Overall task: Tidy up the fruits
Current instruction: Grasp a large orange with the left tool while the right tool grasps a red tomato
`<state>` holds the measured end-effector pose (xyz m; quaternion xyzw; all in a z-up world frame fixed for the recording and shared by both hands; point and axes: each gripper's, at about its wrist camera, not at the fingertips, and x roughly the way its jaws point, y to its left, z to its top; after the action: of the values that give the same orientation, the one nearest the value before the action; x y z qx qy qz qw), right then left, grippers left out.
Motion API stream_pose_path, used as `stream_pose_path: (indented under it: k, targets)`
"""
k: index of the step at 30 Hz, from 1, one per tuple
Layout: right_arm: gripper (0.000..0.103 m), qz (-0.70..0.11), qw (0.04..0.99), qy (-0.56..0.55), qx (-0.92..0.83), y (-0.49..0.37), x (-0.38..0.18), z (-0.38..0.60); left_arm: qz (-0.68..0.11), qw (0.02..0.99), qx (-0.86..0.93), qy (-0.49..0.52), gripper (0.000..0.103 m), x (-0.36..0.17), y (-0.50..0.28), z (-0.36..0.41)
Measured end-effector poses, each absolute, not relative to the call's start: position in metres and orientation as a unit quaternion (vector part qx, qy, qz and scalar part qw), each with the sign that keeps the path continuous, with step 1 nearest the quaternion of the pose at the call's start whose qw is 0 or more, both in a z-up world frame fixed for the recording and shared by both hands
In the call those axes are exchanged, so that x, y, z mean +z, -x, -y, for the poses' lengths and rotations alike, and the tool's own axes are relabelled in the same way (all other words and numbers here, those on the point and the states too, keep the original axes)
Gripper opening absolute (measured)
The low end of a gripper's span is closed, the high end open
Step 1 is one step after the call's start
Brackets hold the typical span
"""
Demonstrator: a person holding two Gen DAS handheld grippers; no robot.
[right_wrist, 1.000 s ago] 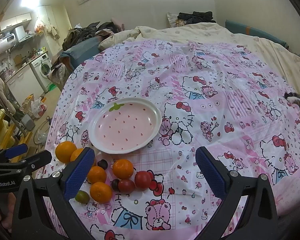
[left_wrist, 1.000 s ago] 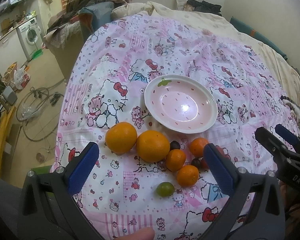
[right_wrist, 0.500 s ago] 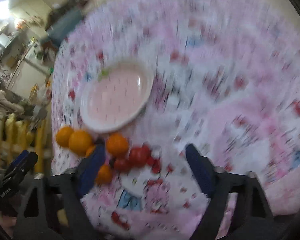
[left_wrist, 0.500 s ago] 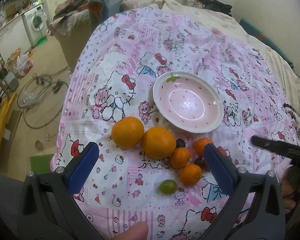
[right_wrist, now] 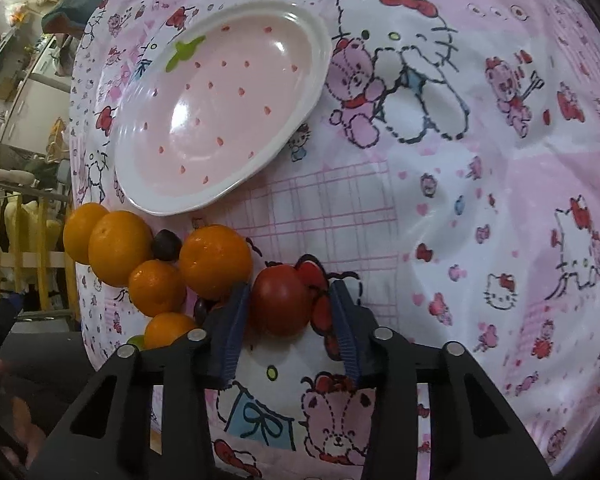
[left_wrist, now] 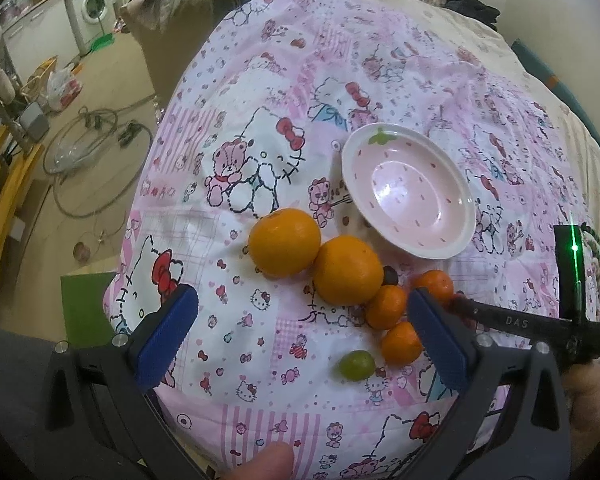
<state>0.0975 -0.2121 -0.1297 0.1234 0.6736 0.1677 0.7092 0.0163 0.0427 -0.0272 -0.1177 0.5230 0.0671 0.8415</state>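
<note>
Tomato [right_wrist: 279, 300], round, between narrowed right hand-held gripper [right_wrist: 286, 312] fingers; left hand-held gripper [left_wrist: 300, 332] wide open.

The only readable lettering is "DAS", in white on the black body of the right gripper [left_wrist: 516, 320] (seen from the left wrist camera, at that view's right edge).

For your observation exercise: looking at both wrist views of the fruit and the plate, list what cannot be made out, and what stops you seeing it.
- Right wrist view: whether the right gripper jaws touch the red tomato; a gap shows on one side.
- Right wrist view: the green grape, mostly hidden behind the gripper frame.
- Left wrist view: the tomato, hidden behind the left gripper's finger.
- Left wrist view: the dark fruit, too small to identify.
</note>
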Motion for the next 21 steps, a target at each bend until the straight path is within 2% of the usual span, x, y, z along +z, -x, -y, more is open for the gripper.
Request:
stream_pose_path:
  k: [1,13,15,17,21]
  targets:
    - [0.032,-0.674,0.707,-0.128,0.174,-0.098,-0.130,0.210,-0.525,0.840,0.068,0.119,0.103,-0.028,-0.017,-0.043]
    - [0.032,-0.636,0.729,-0.182,0.174,-0.096,-0.106,0.240,-0.581,0.798,0.080,0.137,0.102,-0.047,-0.063,-0.067]
    - [0.032,-0.628,0.736,-0.184,0.177,-0.097,-0.100,0.241,-0.594,0.786,0.084,0.148,0.097,-0.054,-0.075,-0.069]
    - [0.032,-0.621,0.740,-0.185,0.180,-0.096,-0.096,0.243,-0.604,0.773,0.088,0.170,0.083,-0.063,-0.086,-0.070]
    - [0.032,-0.614,0.743,-0.191,0.185,-0.095,-0.090,0.247,-0.609,0.769,0.108,0.162,0.083,-0.075,-0.097,-0.068]
